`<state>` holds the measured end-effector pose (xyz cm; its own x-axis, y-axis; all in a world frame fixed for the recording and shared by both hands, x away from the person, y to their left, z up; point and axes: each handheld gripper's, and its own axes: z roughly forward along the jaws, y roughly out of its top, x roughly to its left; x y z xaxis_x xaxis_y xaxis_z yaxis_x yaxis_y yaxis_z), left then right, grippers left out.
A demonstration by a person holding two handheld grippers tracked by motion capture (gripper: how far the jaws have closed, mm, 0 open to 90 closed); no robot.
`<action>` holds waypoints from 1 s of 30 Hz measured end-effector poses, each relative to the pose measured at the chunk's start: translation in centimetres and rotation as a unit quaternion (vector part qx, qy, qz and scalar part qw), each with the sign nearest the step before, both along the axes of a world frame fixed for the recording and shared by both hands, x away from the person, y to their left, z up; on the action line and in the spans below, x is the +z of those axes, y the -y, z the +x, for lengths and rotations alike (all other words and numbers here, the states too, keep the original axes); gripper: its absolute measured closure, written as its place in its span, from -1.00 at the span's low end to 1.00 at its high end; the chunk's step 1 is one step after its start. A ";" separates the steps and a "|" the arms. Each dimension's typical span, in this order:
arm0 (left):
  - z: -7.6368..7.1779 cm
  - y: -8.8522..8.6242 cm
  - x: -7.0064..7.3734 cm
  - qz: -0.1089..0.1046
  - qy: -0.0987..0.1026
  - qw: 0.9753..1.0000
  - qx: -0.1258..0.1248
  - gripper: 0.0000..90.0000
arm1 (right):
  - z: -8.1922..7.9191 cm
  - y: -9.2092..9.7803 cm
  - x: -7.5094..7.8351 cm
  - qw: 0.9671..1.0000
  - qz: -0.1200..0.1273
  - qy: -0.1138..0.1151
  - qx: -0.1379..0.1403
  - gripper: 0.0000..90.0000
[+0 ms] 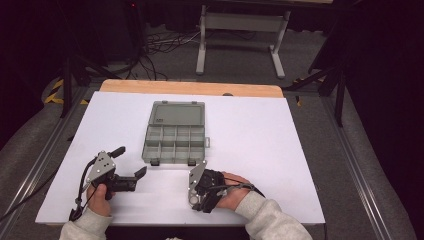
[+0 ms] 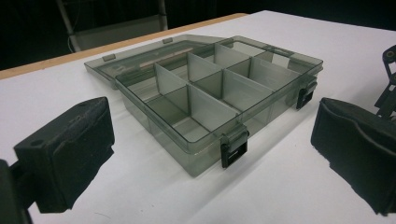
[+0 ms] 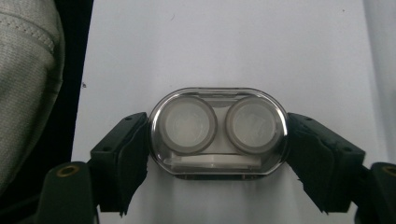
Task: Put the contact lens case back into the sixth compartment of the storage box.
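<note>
Clear oval case (image 3: 217, 131) clamped btwn right gripper (image 3: 217, 154) jaws, left gripper (image 2: 210, 154) jaws apart (nothing held), open organizer box (image 2: 210, 93) ahead.

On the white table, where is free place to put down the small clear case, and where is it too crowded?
Bare white table lies right of the open organizer box, and also left of it, above the left gripper. The strip between the box's latches and the right gripper, which holds the clear case, is tight.
</note>
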<state>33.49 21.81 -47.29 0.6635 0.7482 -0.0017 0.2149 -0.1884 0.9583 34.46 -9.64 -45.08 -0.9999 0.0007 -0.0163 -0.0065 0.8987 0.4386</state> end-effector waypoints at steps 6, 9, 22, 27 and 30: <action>0.0 0.0 0.0 0.000 0.000 1.000 0.000 -0.99 | 0.0 0.0 0.0 1.000 0.000 0.002 0.001 -0.41; 0.0 0.0 0.0 0.000 0.000 1.000 0.000 -0.99 | 0.0 0.0 0.0 1.000 0.000 0.001 0.001 -0.41; 0.0 -0.1 0.0 0.001 0.001 1.000 -0.001 -0.99 | -0.1 -0.1 0.2 1.000 -0.003 0.008 0.005 -0.41; 0.0 -0.1 0.0 0.000 0.000 1.000 -0.002 -0.99 | 0.0 -0.1 0.6 1.000 0.004 0.012 0.004 -0.41; 0.0 -0.1 0.0 0.001 0.001 1.000 -0.001 -0.99 | 0.1 -0.1 1.1 1.000 0.008 0.016 0.005 -0.41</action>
<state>33.54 21.88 -47.29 0.6653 0.7466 0.0008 0.2125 -0.1904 0.9584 34.59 -9.51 -43.98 -0.9988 -0.0078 -0.0485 -0.0289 0.8913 0.4525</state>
